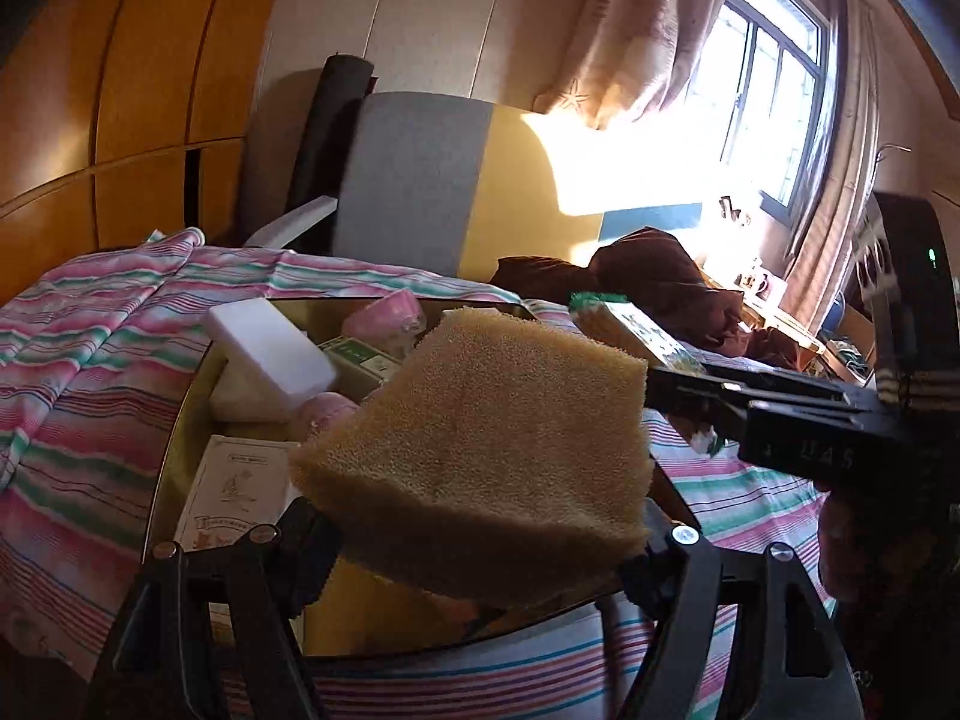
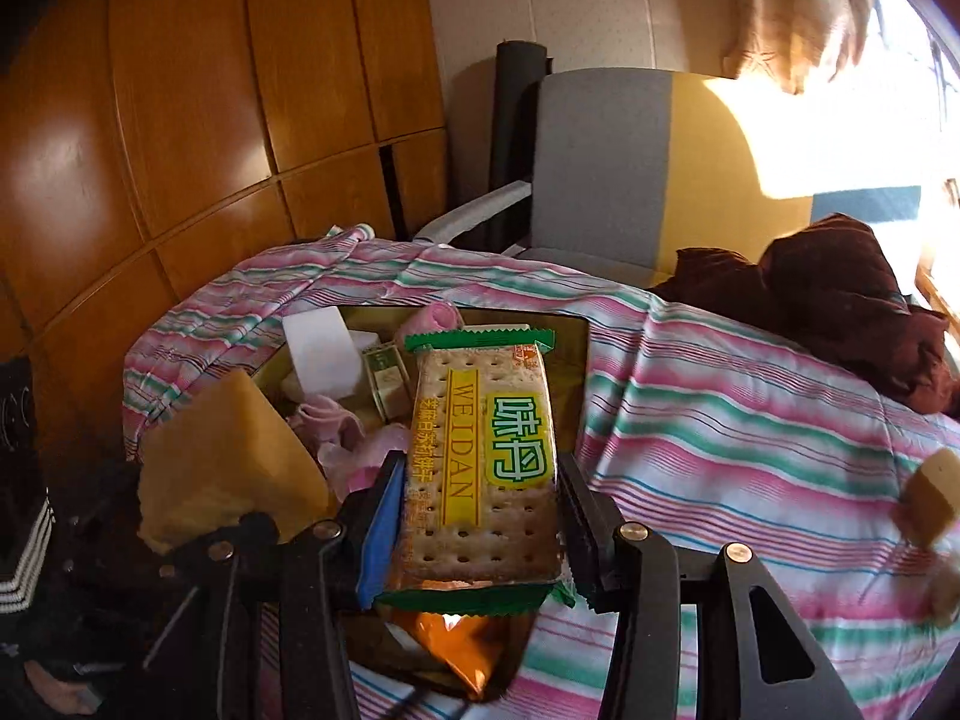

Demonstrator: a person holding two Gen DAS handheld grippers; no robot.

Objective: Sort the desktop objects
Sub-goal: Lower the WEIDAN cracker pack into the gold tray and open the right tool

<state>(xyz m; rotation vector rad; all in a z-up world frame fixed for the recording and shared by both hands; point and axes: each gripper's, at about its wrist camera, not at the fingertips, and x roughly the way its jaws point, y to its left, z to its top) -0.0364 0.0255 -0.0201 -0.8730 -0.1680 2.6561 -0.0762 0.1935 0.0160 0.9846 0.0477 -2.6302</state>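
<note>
My left gripper (image 1: 480, 546) is shut on a big tan sponge (image 1: 480, 450), held tilted above a gold tray (image 1: 180, 420). The same sponge (image 2: 228, 468) shows at the left of the right wrist view. My right gripper (image 2: 480, 516) is shut on a cracker packet (image 2: 486, 456) with a green and yellow label, over the tray (image 2: 570, 372). That packet (image 1: 636, 330) and the right gripper's fingers (image 1: 750, 390) also show at the right of the left wrist view. The tray holds white foam blocks (image 1: 270, 354), pink rolls (image 1: 390, 312), small cartons and a white box (image 1: 234, 492).
The tray lies on a pink, green and white striped cloth (image 2: 720, 420). A grey and yellow chair back (image 2: 630, 180) and wooden wardrobe doors (image 2: 210, 120) stand behind. A dark brown bundle (image 2: 840, 300) lies at the right. An orange wrapper (image 2: 462, 642) sits under the packet.
</note>
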